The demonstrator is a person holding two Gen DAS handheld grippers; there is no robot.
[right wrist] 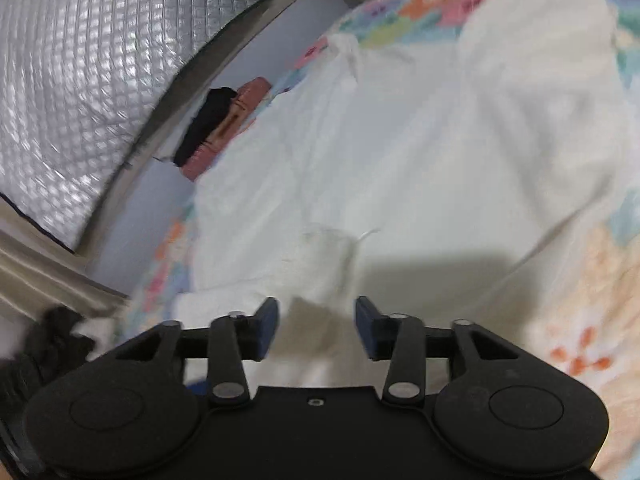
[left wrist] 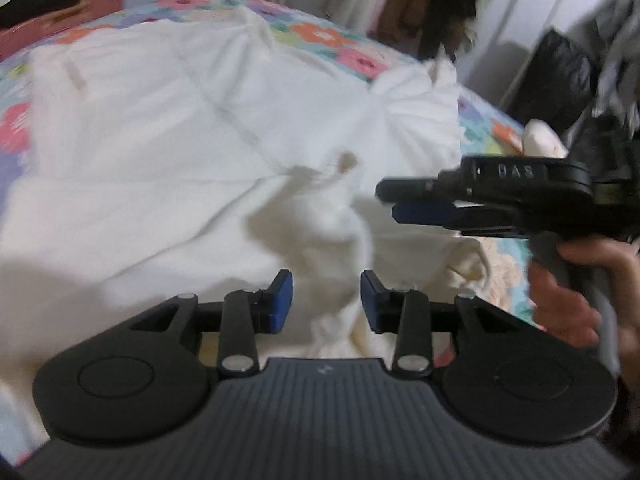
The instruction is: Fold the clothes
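Fingers of both the left gripper [left wrist: 326, 300] and right gripper [right wrist: 316, 328] spread, empty, over one white garment [left wrist: 180, 128].

White garment [left wrist: 168, 128] on a bedspread [left wrist: 320, 36] of pink, orange and blue flowers, black grippers with blue finger pads [left wrist: 282, 300], quilted silver window cover [right wrist: 92, 72], reddish-brown box [right wrist: 240, 108]

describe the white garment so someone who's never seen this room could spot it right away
Look at the bed with the bright floral bedsheet. Spread across most of it is the white garment, wrinkled, with a gathered ruffled sleeve end toward the right edge. It is plain white, unlike the flowered cover beneath it and the dark clothes beyond the bed.
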